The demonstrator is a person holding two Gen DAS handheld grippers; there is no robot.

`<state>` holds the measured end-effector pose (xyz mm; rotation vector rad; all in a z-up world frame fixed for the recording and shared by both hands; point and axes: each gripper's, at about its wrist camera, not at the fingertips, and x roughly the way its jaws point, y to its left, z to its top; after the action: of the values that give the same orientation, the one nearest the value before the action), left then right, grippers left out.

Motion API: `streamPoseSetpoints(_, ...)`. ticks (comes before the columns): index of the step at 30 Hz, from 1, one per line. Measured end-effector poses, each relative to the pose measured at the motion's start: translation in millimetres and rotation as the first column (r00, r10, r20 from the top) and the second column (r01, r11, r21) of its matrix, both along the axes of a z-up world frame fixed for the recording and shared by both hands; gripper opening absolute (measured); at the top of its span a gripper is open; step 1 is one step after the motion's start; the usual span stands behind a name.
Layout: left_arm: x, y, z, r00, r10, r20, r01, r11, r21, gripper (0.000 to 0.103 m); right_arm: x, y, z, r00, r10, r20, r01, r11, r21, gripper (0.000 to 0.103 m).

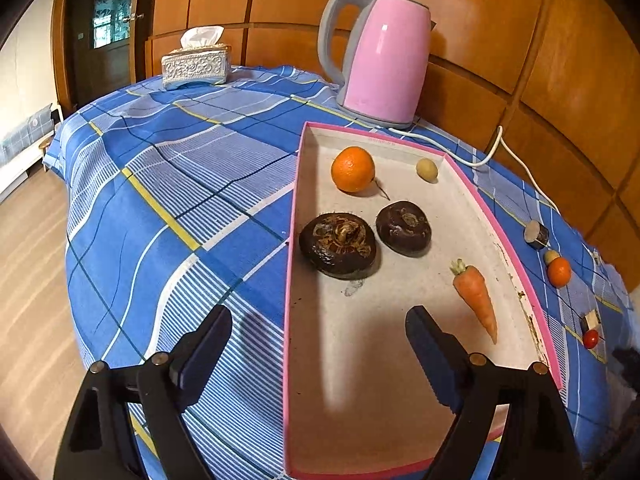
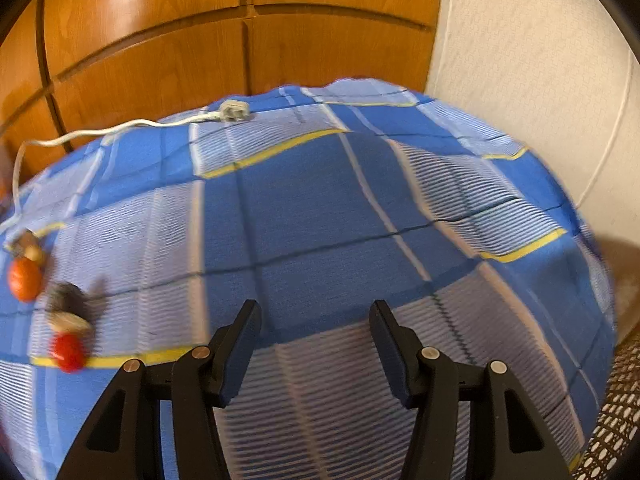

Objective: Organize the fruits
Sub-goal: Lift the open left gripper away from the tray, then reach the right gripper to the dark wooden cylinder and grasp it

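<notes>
Pink kettle (image 1: 386, 56) (corded), tissue box (image 1: 196, 64), checked tablecloth (image 1: 168, 168).

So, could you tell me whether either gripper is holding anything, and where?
Nothing: the left gripper and right gripper are both empty.

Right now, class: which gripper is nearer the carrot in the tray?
Left. The left gripper hovers over the tray beside the carrot; the right gripper is over bare cloth.
</notes>
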<state>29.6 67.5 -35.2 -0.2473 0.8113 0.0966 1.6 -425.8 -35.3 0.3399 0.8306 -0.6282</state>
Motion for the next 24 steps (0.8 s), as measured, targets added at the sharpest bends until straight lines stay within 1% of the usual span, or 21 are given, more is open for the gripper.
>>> streamPoseSetpoints(2, 1.0, 2.0, -2.1, 1.0, 0.003, -0.006, -0.003, 1.0, -0.006, 0.089, 5.5, 8.0, 12.3, 0.999, 0.042, 0.034, -0.043, 0.999, 0.015, 0.057)
streamPoseSetpoints(5, 1.8, 2.9, -3.5, 1.0, 0.004, -0.011, -0.004, 1.0, -0.008, 0.089, 26.7, 32.1, 29.3, 0.978, 0.193, 0.075, -0.197, 0.979, 0.047, 0.057)
streamPoseSetpoints(6, 1.6, 3.0, -3.5, 1.0, 0.006, -0.01, -0.006, 1.0, -0.011, 0.089, 38.3, 45.8, 33.9, 0.96, 0.267, 0.085, -0.272, 0.96, 0.062, 0.057)
streamPoseSetpoints(8, 1.0, 2.9, -3.2, 1.0, 0.008, -0.009, -0.008, 1.0, -0.011, 0.089, 53.8, 67.2, 39.5, 0.928, 0.361, 0.097, -0.367, 0.928, 0.063, 0.057)
streamPoseSetpoints(11, 0.4, 2.4, -3.7, 1.0, 0.008, -0.007, -0.008, 1.0, -0.007, 0.089, 79.2, 103.6, 46.9, 0.865, 0.488, 0.115, -0.497, 0.866, 0.061, 0.057)
streamPoseSetpoints(13, 0.3, 2.9, -4.5, 1.0, 0.009, -0.008, -0.009, 1.0, -0.006, 0.089, 97.1, 123.9, 50.6, 0.829, 0.546, 0.122, -0.556, 0.829, 0.065, 0.057)
streamPoseSetpoints(17, -0.1, 5.2, -7.9, 1.0, 0.018, -0.015, -0.018, 1.0, -0.011, 0.089, 128.9, 149.3, 53.1, 0.79, 0.602, 0.112, -0.611, 0.789, 0.064, 0.057)
streamPoseSetpoints(20, 0.0, 8.0, -10.1, 1.0, 0.026, -0.017, -0.026, 0.999, -0.019, 0.089, 150.1, 160.3, 50.9, 0.779, 0.621, 0.088, -0.627, 0.777, 0.058, 0.057)
streamPoseSetpoints(22, -0.1, 9.2, -11.3, 0.999, 0.031, -0.018, -0.031, 0.999, -0.024, 0.09, 165.6, 168.2, 47.3, 0.769, 0.637, 0.058, -0.639, 0.768, 0.043, 0.057)
streamPoseSetpoints(24, 0.0, 11.4, -13.8, 0.999, 0.042, -0.025, -0.043, 0.999, -0.03, 0.09, 178.3, 173.3, 41.4, 0.767, 0.641, 0.026, -0.642, 0.766, 0.038, 0.057)
